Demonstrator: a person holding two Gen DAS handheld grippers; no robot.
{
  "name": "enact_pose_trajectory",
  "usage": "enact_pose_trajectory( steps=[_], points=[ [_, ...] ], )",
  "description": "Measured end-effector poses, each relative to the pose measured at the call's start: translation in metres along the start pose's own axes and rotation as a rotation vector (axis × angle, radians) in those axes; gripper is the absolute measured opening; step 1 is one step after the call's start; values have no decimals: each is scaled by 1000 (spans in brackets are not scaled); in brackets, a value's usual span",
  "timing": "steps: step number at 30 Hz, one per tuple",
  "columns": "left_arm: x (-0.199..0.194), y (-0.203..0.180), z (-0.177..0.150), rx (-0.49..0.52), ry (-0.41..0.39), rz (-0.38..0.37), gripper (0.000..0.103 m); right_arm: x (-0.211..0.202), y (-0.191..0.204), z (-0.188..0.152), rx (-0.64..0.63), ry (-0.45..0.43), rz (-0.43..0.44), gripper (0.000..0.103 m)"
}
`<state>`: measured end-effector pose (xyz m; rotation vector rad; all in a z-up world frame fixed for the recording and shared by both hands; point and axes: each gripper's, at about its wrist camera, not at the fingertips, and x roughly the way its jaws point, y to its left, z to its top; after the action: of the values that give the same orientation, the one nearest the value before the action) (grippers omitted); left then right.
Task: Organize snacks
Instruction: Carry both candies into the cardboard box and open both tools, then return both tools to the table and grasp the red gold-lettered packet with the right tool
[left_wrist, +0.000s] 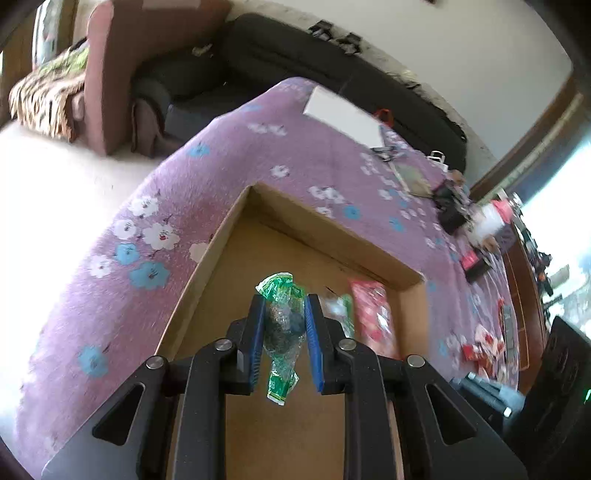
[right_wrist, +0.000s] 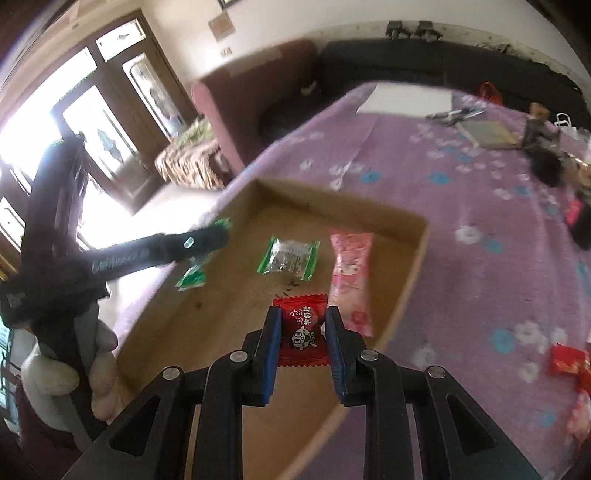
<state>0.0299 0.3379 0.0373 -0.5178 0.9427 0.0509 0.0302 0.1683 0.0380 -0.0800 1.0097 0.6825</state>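
Observation:
A shallow cardboard box (left_wrist: 236, 218) (right_wrist: 417, 254) sits on a purple flowered cloth. My left gripper (left_wrist: 284, 306) is shut on a green clear snack packet (left_wrist: 282, 332) and holds it above the box; it also shows in the right wrist view (right_wrist: 218, 230) with the packet (right_wrist: 192, 275) hanging from it. My right gripper (right_wrist: 303, 317) is shut on a red candy packet (right_wrist: 303, 332) over the box's near side. In the box lie a green clear packet (right_wrist: 290, 256) and a pink packet (right_wrist: 351, 273) (left_wrist: 373, 317).
More red snack packets (right_wrist: 569, 362) (left_wrist: 484, 347) lie on the cloth right of the box. A white flat box (right_wrist: 406, 98), a notebook (right_wrist: 487, 134) and dark clutter (right_wrist: 546, 162) sit farther back. A dark sofa (left_wrist: 295, 62) and pink armchair (left_wrist: 122, 55) stand beyond the table.

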Motion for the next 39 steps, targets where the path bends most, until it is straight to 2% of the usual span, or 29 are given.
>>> enact_pose_trajectory(
  steps=[5,11,14,16,23,26,29,34,36,39],
  points=[
    [17,6,8,-11,7,10,19,27,-3,3,11,36,6,24],
    [21,4,13,-6,-15,30,19,32,4,5,-28,24,-16,26],
    [17,2,14,1,-19,41,35,31,8,7,-44,6,-31,28],
    [11,2,15,-3,-37,43,50,27,10,8,-51,-9,-32,29],
    [-22,0,13,-26,-77,56,52,-10,13,6,-56,-88,-39,32],
    [-41,-6,2,-32,-96,64,52,-30,13,-1,-58,-116,-34,35],
    [-62,-21,-16,-20,-107,41,52,-49,11,-14,-58,-138,-31,37],
    [-92,-57,-52,22,-130,-33,52,-73,-2,-43,-48,-158,-33,37],
    [-101,-72,-71,37,-127,-73,56,-82,-10,-57,-39,-162,-34,38],
    [-109,-92,-94,68,-114,-126,56,-98,-27,-81,-25,-170,-57,39]
  ],
)
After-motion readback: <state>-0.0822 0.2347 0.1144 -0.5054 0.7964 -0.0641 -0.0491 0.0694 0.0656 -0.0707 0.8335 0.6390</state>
